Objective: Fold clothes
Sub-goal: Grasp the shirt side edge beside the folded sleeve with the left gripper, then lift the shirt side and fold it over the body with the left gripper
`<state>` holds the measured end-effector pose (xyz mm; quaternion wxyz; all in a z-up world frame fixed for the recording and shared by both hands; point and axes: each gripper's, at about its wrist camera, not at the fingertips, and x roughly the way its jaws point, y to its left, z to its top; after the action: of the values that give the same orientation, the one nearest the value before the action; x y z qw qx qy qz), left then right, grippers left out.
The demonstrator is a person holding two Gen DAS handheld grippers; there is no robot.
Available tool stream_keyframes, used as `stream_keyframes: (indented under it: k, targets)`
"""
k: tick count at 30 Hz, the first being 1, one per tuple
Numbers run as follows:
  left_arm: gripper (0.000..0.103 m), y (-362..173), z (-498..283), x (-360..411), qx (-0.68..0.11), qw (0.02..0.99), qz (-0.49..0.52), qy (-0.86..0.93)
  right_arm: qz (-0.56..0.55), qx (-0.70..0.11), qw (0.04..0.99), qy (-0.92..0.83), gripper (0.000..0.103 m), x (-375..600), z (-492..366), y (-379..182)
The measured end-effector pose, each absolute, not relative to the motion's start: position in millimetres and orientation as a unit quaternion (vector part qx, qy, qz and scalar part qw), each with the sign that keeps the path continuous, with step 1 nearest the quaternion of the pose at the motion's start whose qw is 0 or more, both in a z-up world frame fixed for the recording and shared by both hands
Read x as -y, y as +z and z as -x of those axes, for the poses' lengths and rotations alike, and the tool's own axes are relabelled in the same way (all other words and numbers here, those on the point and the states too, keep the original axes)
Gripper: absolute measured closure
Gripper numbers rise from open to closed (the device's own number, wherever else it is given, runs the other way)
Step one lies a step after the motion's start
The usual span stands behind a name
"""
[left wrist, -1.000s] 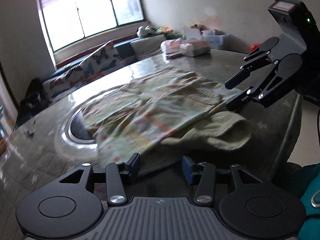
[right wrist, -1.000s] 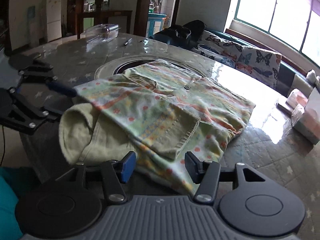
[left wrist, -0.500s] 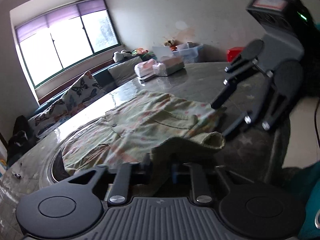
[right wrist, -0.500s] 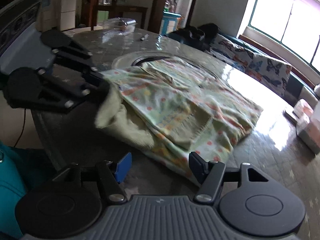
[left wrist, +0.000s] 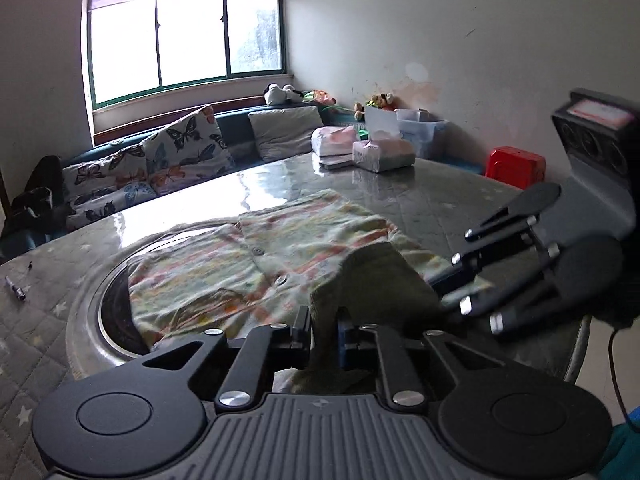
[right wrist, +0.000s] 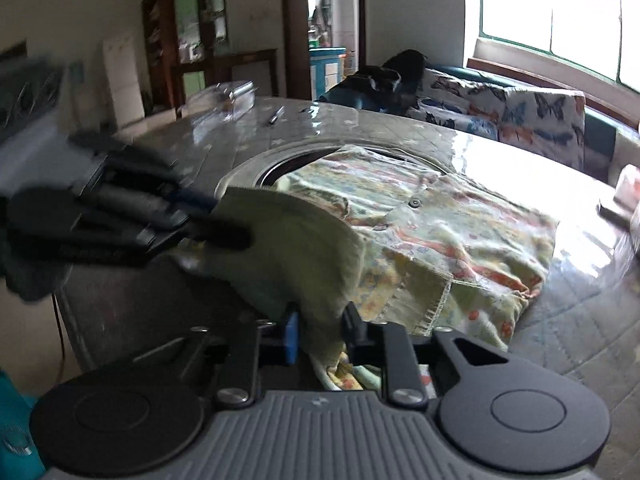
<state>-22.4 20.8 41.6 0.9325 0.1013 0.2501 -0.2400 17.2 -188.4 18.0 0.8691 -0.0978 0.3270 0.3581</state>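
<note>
On the table (left wrist: 420,196), a floral garment (right wrist: 460,232), hem lifted.

Beyond the shirt (left wrist: 280,256) we find bare table (left wrist: 420,196) open to our grippers; tissue packs (left wrist: 360,148) crowd its far edge, and a pen (left wrist: 16,292) lies far left.

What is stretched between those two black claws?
The pale green hem of the patterned cardigan, lifted off the table. The left gripper and right gripper each pinch it, clearest in the right wrist view.
</note>
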Motion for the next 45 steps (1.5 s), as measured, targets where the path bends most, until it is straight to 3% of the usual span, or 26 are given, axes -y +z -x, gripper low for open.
stream_keyframes:
  k: [4, 12, 13, 15, 16, 19, 34, 45]
  targets:
    - [0.051, 37, 33, -33, -0.254, 0.935, -0.108, -0.222, 0.069, -0.320, 0.877, 0.353, 0.090, 195, -25, 25]
    - [0.051, 18, 38, -34, -0.249, 0.933, -0.169, -0.196, 0.039, -0.302, 0.890, 0.340, 0.093, 196, -41, 37]
    - [0.053, 17, 37, -34, -0.245, 0.934, -0.176, -0.194, 0.037, -0.300, 0.891, 0.339, 0.093, 196, -42, 38]
    - [0.073, 14, 32, -34, -0.241, 0.934, -0.187, -0.188, 0.031, -0.298, 0.892, 0.338, 0.094, 197, -41, 39]
    - [0.088, 14, 30, -35, -0.246, 0.932, -0.186, -0.188, 0.030, -0.296, 0.893, 0.338, 0.095, 198, -40, 39]
    - [0.096, 17, 32, -39, -0.247, 0.935, -0.170, -0.190, 0.028, -0.290, 0.894, 0.340, 0.097, 200, -33, 39]
    - [0.098, 72, 113, -32, -0.219, 0.938, -0.141, -0.230, 0.014, -0.236, 0.895, 0.378, 0.098, 233, 33, 89]
    - [0.098, 101, 3, -49, -0.242, 0.949, -0.092, -0.182, 0.024, -0.230, 0.908, 0.350, 0.099, 199, -79, 113]
